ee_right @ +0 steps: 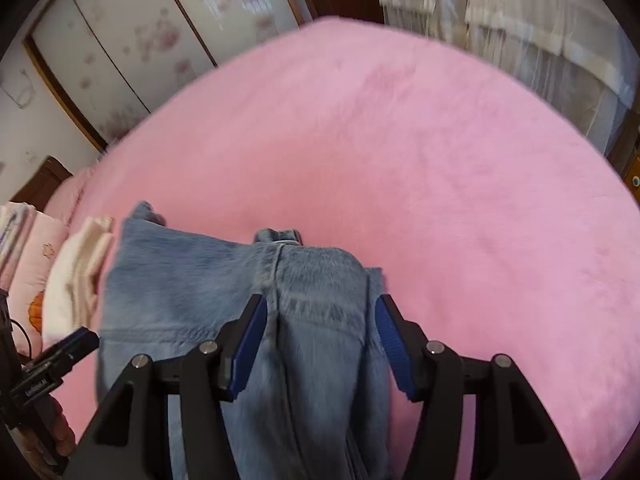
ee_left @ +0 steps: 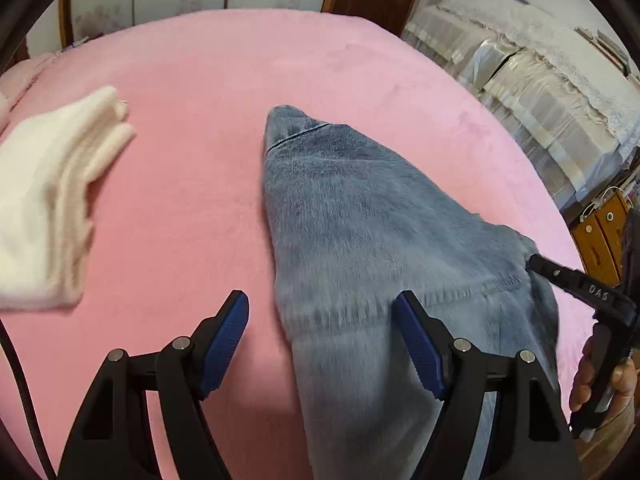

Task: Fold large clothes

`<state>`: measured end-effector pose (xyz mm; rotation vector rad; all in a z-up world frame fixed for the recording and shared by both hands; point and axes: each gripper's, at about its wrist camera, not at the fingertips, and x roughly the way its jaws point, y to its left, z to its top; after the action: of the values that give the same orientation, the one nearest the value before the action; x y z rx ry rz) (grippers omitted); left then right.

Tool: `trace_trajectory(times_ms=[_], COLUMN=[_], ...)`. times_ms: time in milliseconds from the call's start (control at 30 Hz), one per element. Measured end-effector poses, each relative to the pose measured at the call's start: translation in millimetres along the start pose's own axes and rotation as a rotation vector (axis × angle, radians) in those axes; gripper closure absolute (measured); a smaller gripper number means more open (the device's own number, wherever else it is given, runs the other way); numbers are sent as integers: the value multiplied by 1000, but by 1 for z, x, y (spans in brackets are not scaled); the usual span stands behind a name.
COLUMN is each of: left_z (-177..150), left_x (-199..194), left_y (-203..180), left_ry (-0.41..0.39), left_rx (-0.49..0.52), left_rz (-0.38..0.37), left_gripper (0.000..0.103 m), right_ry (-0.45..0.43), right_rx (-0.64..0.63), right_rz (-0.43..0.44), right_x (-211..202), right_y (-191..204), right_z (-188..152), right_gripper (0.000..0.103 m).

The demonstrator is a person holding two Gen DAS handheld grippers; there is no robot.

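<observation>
The faded light-blue denim jeans lie folded on the pink fleece bed cover, a long narrow strip of cloth whose seamed far end tapers toward the middle of the bed and whose near end runs out of sight under both cameras. Above the jeans' near part, the left gripper, black with ribbed blue pads, stands with its jaws spread; one pad is over the bare pink cover just beside the jeans' edge and the other over the denim, and neither pad presses on the cloth. The right gripper, of the same make, also has its jaws apart, with a raised fold of the jeans and its centre seam between the pads, which do not pinch it. At the jeans' right-hand edge in the left wrist view, the right tool's black finger carries white letters that read "DAS", and a person's hand wraps its handle. To the left of the jeans, apart from them on the cover, lies a folded cream-white fluffy garment. Beyond that, further left of the jeans, are pink printed pillows. Past the bed from the jeans stand pale floral-patterned wardrobe doors and lace-covered stacked bundles.
</observation>
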<state>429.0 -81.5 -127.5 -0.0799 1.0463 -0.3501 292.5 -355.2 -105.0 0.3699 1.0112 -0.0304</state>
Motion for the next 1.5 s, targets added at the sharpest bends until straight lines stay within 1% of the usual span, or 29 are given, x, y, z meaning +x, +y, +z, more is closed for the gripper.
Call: trace_trajectory(times_ms=[33,67,100,133,200,233,300,333,400,467,567,633,700,733,800,833,867,933,1033,1100,1167,1200,1333,1400,1467,1500], left_z=[4,6,9,10,8,5,0,0,-1,-1,-3,-5,-7,-10,-16,-18,-21,-30,-44,-56,-64,-68,-87,-92,-96,-96], left_x=[5,9,12,12,12,16,22,22,20,16,8,1,-3,-7,-15,-19,-22,-33,-48,-60,-68,-73,-96,-104,-113,-115], left_y=[0,0,-3,-6,-15,-19,-24,-26,-27,-27,-28,-28,-32,-34,-40,-42,-44,-48,-47,-49,-51,-53,-60,-63,-64,-64], left_ry=[0,4,22,27,1,-9,-23,-30,-31,-36,-46,-43,-33,-32,-23,-19,-15,-13,-9,-10,-6,-1,24,40,76,91], left_rx=[-1,-2,-5,0,43,66,91,99,102,98,99,97,109,124,149,152,154,158,139,130,138,146,143,139,123,107], left_rz=[-3,-10,-47,-56,-18,-5,15,25,32,34,64,92,126,143,172,183,190,180,134,99,77,61,-47,-84,-135,-149], left_gripper=[31,36,51,53,53,52,51,51,51,50,44,33,31,31,30,30,30,30,30,30,30,30,30,30,30,29], right_ry=[24,51,55,35,-46,-56,9,23,6,0,-23,-33,-51,-62,-85,-100,-113,-132,-156,-159,-171,-178,-198,-210,-223,-230], right_rx=[2,-22,-53,-84,-90,-79,-49,-59,-72,-59,-54,-53,-61,-66,-81,-90,-100,-119,-161,-181,-206,-221,-285,-317,-342,-350], right_rz=[17,22,12,-24,-52,-70,-79,-91,-104,-92,-81,-85,-88,-90,-105,-110,-115,-122,-141,-137,-148,-154,-177,-187,-200,-203], right_x=[9,19,22,18,1,2,22,29,27,19,5,-5,-17,-22,-34,-41,-49,-61,-79,-91,-102,-106,-124,-134,-143,-147], right_y=[0,2,6,8,4,-2,-14,-15,-11,-10,-8,-7,-4,-3,3,6,9,14,21,24,28,29,39,45,50,52], right_z=[2,2,2,2,0,-2,-8,-13,-14,-11,-10,-9,-11,-12,-17,-21,-26,-37,-58,-72,-87,-93,-114,-120,-122,-123], right_gripper=[48,69,82,90,91,91,90,90,90,88,86,86,86,84,76,70,67,66,66,63,56,55,48,42,26,24])
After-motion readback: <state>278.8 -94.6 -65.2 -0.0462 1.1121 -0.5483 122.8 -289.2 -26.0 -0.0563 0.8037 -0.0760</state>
